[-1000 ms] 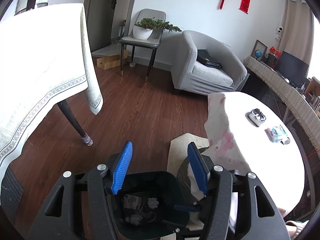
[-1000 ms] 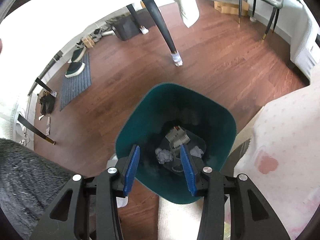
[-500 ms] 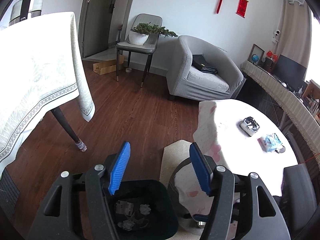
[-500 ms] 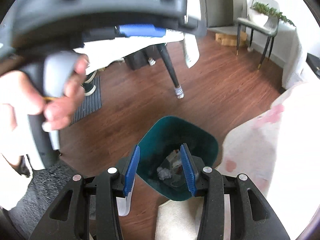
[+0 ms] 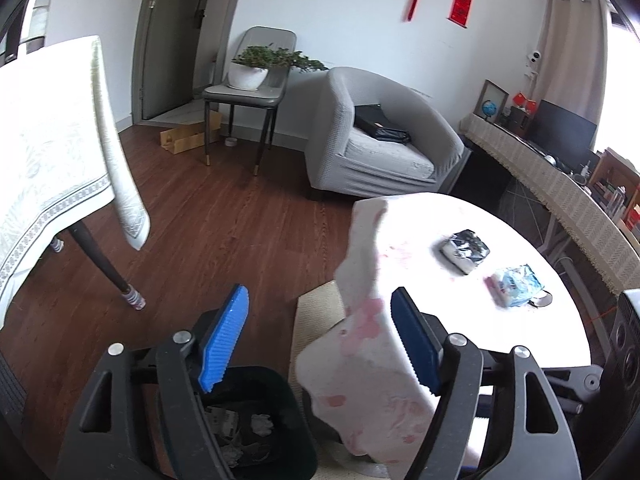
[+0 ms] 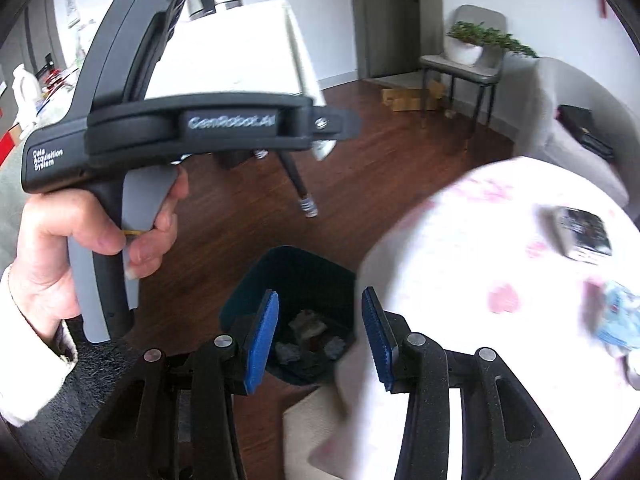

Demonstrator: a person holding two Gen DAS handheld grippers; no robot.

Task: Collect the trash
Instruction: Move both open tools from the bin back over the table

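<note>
I am looking at a room that daylight is flooding from the far right, where a window [image 5: 622,92] is blowing out beside the curtain [image 5: 572,48], and the round table's cloth [image 5: 448,280] is glaring almost pure white in both views. My left wrist view is staying sharp, though the fisheye is bending the door [image 5: 168,40] and walls and darkening the corners to black. My right wrist view is smearing with motion blur across the tabletop [image 6: 500,264] and the packets [image 6: 584,232] on it, while the near hand [image 6: 72,248] is reading fairly crisp and the bin's [image 6: 296,276] inside is sitting in shadow.
</note>
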